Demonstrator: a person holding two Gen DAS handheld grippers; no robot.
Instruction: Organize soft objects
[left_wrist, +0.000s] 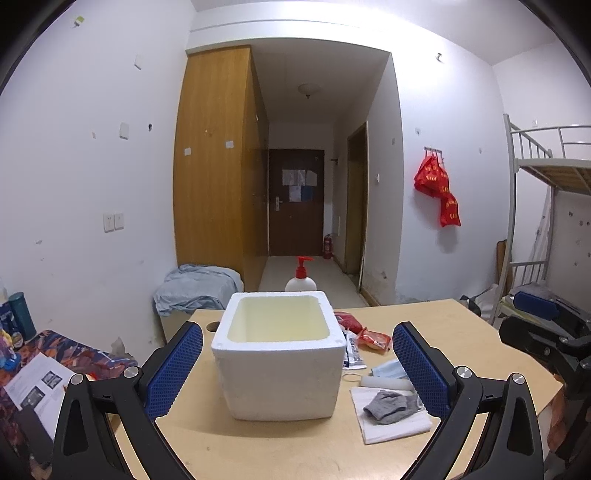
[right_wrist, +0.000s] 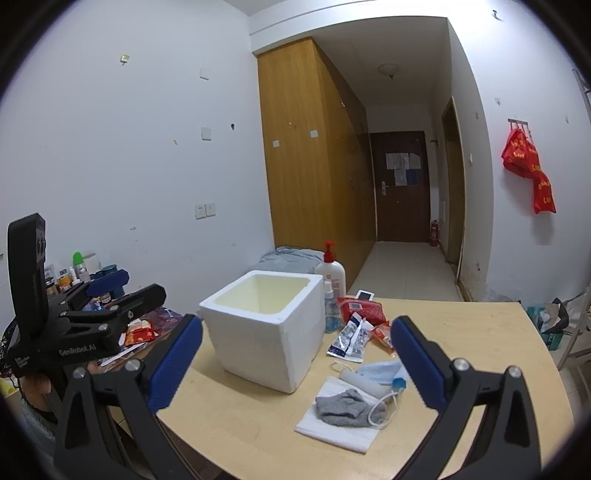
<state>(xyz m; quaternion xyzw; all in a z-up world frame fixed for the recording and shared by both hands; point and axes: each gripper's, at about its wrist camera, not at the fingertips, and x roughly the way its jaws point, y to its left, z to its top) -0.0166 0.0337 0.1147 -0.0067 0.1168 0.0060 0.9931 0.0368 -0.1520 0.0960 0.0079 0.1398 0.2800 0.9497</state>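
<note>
A white foam box (left_wrist: 280, 380) with a cream, empty inside stands on the wooden table (left_wrist: 461, 328). To its right a grey sock (left_wrist: 388, 404) lies on a folded white cloth (left_wrist: 391, 428), with a blue face mask (left_wrist: 388, 369) and a white roll (left_wrist: 384, 384) just behind. My left gripper (left_wrist: 299, 369) is open, short of the box, nothing between its pads. My right gripper (right_wrist: 295, 362) is open too, facing the box (right_wrist: 258, 332), sock (right_wrist: 343, 406) and mask (right_wrist: 380, 371), holding nothing. In the right wrist view the left gripper (right_wrist: 122, 288) shows at the left.
Behind the box stand a pump bottle (right_wrist: 332, 273) and a small spray bottle (right_wrist: 330, 310). A red pouch (right_wrist: 360, 308) and plastic packets (right_wrist: 351, 339) lie right of it. A cluttered side table (left_wrist: 55, 354) is at the left, a bunk bed (left_wrist: 546, 166) at the right.
</note>
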